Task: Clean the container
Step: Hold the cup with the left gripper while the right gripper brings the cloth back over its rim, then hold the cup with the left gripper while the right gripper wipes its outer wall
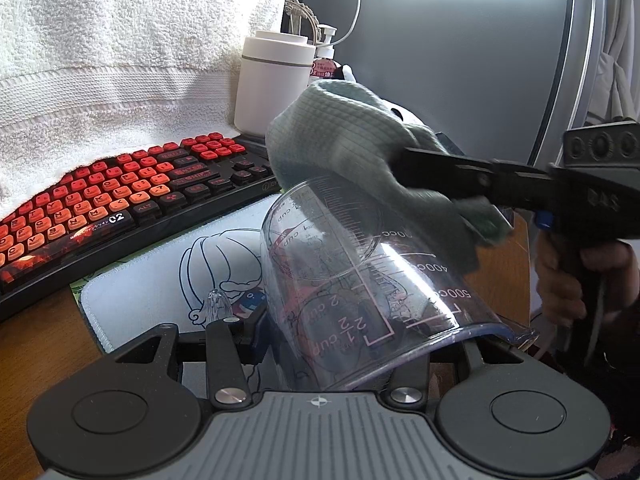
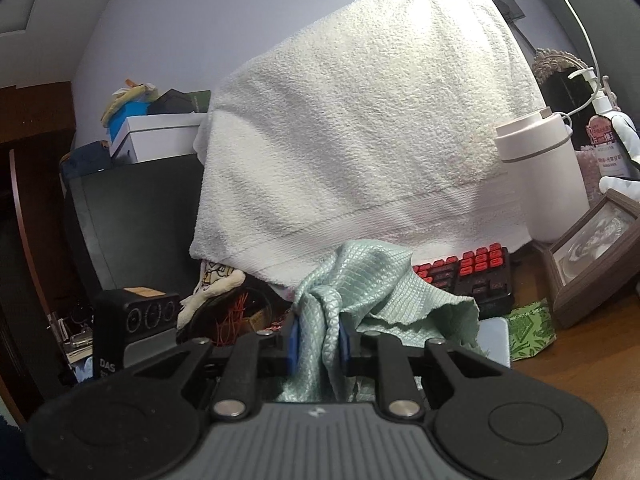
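Note:
A clear plastic measuring cup (image 1: 360, 248) with printed scales lies tilted on its side, base pointing away, and my left gripper (image 1: 368, 344) is shut on it near its rim. A pale green waffle cloth (image 1: 340, 136) is draped over the cup's base and upper side. My right gripper (image 1: 420, 164) comes in from the right, shut on that cloth, with a person's hand (image 1: 560, 288) on its handle. In the right wrist view the cloth (image 2: 360, 280) is bunched between the blue pads of the right gripper (image 2: 320, 336). The cup does not show there.
Left of the cup is a red and black keyboard (image 1: 112, 204), with a white mouse pad (image 1: 160, 280) below on the wooden desk (image 1: 36, 344). Behind hang a white towel (image 1: 100, 60), a white canister (image 1: 272, 84) and a pump bottle (image 1: 326, 60). A framed picture (image 2: 592, 248) stands at right.

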{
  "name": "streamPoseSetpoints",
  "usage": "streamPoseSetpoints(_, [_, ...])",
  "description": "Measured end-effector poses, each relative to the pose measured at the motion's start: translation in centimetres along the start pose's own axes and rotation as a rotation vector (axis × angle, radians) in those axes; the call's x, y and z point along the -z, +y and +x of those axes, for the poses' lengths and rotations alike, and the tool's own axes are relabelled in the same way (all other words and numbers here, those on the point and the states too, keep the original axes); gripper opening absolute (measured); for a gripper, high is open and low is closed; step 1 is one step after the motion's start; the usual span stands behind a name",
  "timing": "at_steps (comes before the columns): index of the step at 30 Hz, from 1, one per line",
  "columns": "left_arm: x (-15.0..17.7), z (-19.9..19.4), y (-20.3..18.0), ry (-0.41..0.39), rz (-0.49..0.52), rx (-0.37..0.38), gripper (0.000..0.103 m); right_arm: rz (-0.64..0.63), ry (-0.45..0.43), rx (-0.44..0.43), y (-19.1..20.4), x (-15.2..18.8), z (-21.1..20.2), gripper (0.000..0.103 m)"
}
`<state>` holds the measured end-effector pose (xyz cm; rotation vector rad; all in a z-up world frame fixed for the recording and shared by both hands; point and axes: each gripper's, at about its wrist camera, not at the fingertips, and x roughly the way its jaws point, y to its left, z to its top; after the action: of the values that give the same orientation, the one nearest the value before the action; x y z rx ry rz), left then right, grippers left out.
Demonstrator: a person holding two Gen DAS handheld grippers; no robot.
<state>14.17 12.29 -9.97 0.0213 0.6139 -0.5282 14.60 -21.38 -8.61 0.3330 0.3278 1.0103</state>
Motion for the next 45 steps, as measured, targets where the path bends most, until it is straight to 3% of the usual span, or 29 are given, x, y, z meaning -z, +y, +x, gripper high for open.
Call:
streamPoseSetpoints(5, [-0.1,0.0,0.1,0.0,0.0,0.0,0.045,0.043,-0.008,0.012,-0.8,-0.2,0.2,0.018])
streamPoseSetpoints(25, [-0.1,0.2,0.2,0.0,0.006,-0.004,0.045,-0.116,0.041,-0.044,4.7,0.9,0.3,0.018])
streamPoseSetpoints(36, [-0.1,0.2,0.2,0.0,0.003,-0.001,0.045,-0.08,0.025,0.073,1.3,-0.9,1.9,0.018])
streamPoseSetpoints(45, [-0.1,0.2,0.2,0.0,0.005,-0.002,0.045,-0.084,0.021,0.13,2.3,-0.8,2.1,0.019])
